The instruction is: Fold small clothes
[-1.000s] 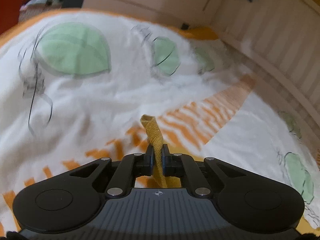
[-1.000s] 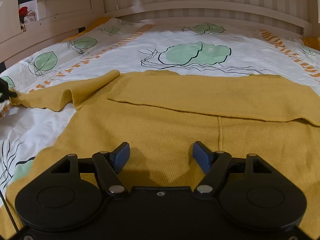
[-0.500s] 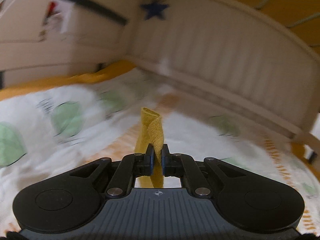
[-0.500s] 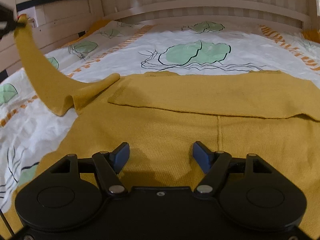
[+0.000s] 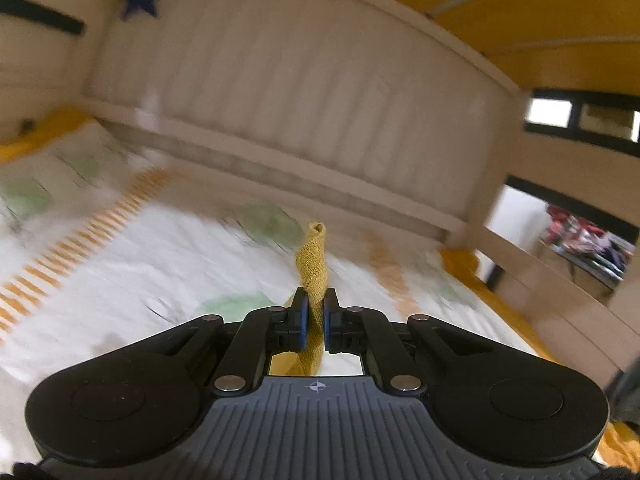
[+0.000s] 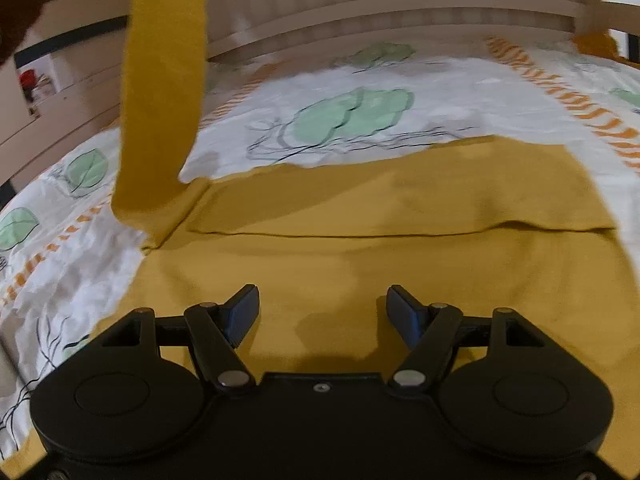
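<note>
Gripping the sleeve of the yellow sweater, the left gripper is seen clamped shut; the sweater lies on the bed beneath the right gripper, fingers spread, empty. Thin knit may be lost mid-swing. Open bedding is noted ahead; headboard beyond.

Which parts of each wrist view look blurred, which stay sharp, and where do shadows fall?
Left wrist view: the bedspread and headboard smear with motion, while the left gripper and its pinched sleeve stay sharp. Right wrist view: the raised sleeve is soft, and the right gripper casts a shadow on the yellow garment.
</note>
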`<action>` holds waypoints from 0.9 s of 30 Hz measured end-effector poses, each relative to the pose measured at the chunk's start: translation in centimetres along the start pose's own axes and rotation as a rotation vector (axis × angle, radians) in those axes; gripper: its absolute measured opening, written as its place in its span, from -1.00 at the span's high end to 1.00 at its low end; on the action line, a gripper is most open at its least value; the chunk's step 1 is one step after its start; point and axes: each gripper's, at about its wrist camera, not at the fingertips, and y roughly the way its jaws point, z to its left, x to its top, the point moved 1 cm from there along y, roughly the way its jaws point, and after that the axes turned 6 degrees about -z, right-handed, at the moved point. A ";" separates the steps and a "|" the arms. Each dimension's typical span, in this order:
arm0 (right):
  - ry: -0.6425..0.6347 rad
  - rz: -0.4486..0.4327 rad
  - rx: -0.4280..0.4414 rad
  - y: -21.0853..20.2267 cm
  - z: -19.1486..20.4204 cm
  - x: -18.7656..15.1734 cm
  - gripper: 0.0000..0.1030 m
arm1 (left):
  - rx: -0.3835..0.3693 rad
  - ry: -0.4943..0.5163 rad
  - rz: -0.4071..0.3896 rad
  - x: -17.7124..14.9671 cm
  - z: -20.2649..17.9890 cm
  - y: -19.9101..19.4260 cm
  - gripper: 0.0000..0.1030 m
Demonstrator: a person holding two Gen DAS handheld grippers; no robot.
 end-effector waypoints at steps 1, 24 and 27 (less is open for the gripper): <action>0.014 -0.004 -0.011 -0.4 -0.8 0.1 -0.42 | -0.017 -0.004 0.022 -1.1 -1.1 1.1 0.87; 0.188 -0.002 -0.157 -3.7 -8.6 0.4 -0.43 | -0.252 0.346 0.220 -14.1 -10.3 5.7 -0.03; 0.182 -0.003 -0.161 -3.6 -8.7 0.7 -0.43 | -0.223 0.352 0.193 -14.1 -9.2 4.3 -0.05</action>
